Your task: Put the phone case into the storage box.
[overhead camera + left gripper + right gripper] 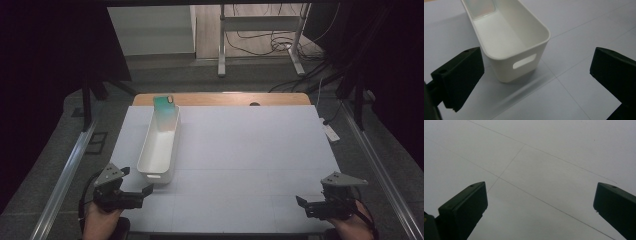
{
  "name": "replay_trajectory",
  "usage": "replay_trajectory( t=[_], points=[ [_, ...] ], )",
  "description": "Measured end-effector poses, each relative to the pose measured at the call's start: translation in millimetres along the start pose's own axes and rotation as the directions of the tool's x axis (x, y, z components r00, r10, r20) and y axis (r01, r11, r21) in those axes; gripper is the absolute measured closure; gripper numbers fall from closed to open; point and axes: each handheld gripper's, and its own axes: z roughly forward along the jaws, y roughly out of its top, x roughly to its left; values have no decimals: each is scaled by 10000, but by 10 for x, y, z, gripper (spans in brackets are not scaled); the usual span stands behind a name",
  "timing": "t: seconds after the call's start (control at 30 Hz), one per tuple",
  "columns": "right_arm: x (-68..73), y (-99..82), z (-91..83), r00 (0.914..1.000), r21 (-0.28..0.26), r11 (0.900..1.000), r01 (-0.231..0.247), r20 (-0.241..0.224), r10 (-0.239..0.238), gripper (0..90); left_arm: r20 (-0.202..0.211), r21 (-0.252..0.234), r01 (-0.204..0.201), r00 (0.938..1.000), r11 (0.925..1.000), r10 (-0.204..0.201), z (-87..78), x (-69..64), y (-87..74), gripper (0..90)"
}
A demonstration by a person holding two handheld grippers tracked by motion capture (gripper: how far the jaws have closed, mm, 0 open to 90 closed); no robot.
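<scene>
Long white bin (159,147) lies lengthwise on the left part of the counter (250,150), running near to far. A green card-like item (165,113) stands tilted at the bin's far end, leaning on the far wall; exact nature too blurred to tell.

Left tongs (131,192): jaws wide apart, nothing between them, just beside the bin's near end with a small gap. In the left gripper view the near end wall and its handle slot (524,61) sit ahead, nearer the left jaw than the right. Right tongs (305,205): jaws apart, empty, at the near right corner, well apart from the bin, over bare counter.

Risks as judged from here:
- Bin looks light and empty bar the green item. A push on the near wall without a closed grip would likely slide it away (smooth counter surface, little friction expected).
- Off-centre approach: the left jaw may strike the corner rather than straddle the wall, skewing the bin.
- Any jolt or tilt could topple the leaning green item flat into the bin.
- One-ended lift would tip the bin's far end down.
</scene>
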Motion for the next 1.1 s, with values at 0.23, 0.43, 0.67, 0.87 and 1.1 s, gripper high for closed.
replay_trajectory(
  t=[0.23, 0.43, 0.67, 0.87, 1.1],
  points=[
    [2, 0, 2, 10000, 14, 10000, 4, -12, -4, 0, -177, 142, 120, 9998, 9998, -117, -38, 2, -57, 0],
    [2, 0, 7, 10000, 15, 10000, 27, -16, -27, 0, -266, 243, 168, 9995, 9996, -162, -62, -11, -95, 0],
    [3, 2, 7, 10000, 56, 10000, 53, -10, -53, 0, -363, 405, 168, 9992, 9990, -153, -78, -30, -129, 0],
    [6, 2, 10, 10000, 69, 10000, 62, -2, -62, 0, -488, 568, 116, 9988, 9983, -88, -85, -50, -150, 0],
    [10, 3, 11, 10000, 105, 9999, 77, -16, -77, 0, -588, 782, 109, 9982, 9969, -63, -65, -55, -148, 2]
  ],
)
